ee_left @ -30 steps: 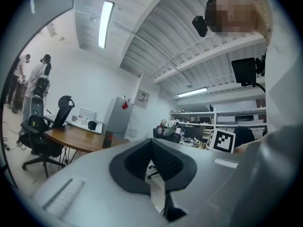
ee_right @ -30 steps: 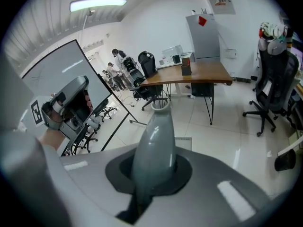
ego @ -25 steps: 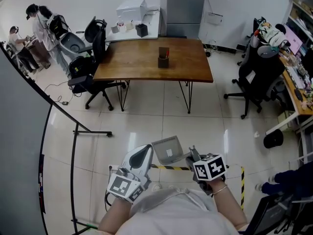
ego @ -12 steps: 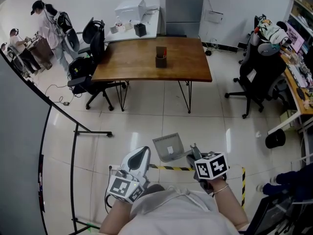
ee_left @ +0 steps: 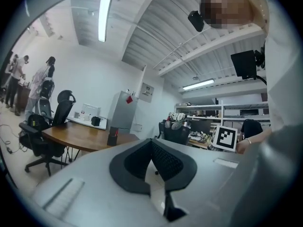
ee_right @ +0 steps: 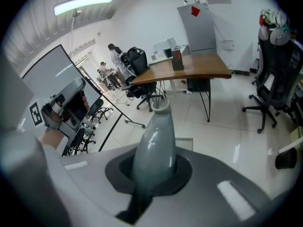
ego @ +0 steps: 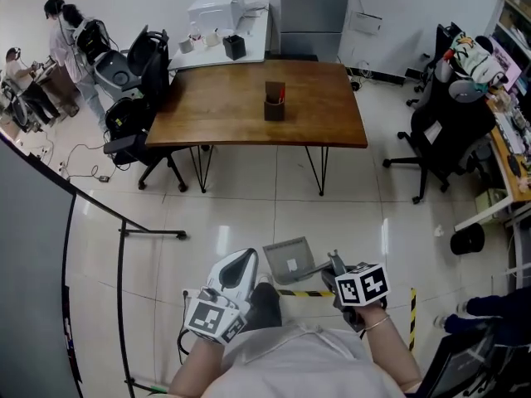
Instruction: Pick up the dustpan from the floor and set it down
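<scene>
A grey dustpan (ego: 289,260) hangs low over the tiled floor in the head view, its pan tilted away from me. My right gripper (ego: 332,265) is shut on the dustpan's handle (ee_right: 156,138), which runs forward between the jaws in the right gripper view, with a corner of the pan (ee_right: 185,143) showing past it. My left gripper (ego: 241,265) hovers just left of the pan, apart from it. In the left gripper view my left gripper (ee_left: 152,142) points level, its dark pads meeting with nothing between them.
A wooden table (ego: 224,110) with a pen holder (ego: 275,103) stands ahead. Office chairs stand at its left (ego: 137,98) and at the right (ego: 444,131). A black stand frame (ego: 121,247) is on my left. Black-yellow tape (ego: 305,293) crosses the floor under the grippers. People (ego: 62,23) stand far left.
Both grippers and the held dustpan have shifted a little down and forward over the floor. A dark shoe now shows below the left gripper.
</scene>
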`<state>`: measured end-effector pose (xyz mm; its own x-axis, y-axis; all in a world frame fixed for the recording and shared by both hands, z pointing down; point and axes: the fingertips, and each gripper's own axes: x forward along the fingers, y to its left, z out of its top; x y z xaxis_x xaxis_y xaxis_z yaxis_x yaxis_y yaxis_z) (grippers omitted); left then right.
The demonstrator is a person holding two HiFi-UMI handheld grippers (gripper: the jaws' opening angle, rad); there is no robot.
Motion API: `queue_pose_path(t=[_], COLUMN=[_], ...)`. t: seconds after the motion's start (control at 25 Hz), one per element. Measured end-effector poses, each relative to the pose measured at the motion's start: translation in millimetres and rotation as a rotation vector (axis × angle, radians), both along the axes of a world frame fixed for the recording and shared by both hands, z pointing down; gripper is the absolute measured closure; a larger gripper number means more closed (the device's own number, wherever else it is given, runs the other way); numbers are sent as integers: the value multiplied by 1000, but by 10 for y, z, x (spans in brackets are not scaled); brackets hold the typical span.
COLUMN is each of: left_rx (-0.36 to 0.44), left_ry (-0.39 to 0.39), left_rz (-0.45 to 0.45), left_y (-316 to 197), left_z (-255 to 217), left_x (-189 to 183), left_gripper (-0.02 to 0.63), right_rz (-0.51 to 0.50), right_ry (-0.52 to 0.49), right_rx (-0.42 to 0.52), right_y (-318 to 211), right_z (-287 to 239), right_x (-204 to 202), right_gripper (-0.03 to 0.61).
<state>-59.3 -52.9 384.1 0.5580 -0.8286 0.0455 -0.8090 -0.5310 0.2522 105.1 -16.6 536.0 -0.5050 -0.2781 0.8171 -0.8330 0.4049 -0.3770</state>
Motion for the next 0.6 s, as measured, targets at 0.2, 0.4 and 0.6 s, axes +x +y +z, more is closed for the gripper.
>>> queue_pose_path(t=[0.2, 0.4, 0.6], left_rx=[11, 5, 0], left_ry=[13, 19, 30], left_rz=[58, 57, 49], left_y=[-806, -1428, -1640], left_z=[-85, -155, -171], left_x=[-253, -489, -489], left_gripper=[600, 601, 601], right_rz=[47, 77, 119], right_ry=[41, 51, 30], right_rx=[-45, -28, -16], right_y=[-538, -1024, -1320], right_z=[127, 111, 199], right_x=[-78, -140, -81], right_gripper=[577, 577, 577])
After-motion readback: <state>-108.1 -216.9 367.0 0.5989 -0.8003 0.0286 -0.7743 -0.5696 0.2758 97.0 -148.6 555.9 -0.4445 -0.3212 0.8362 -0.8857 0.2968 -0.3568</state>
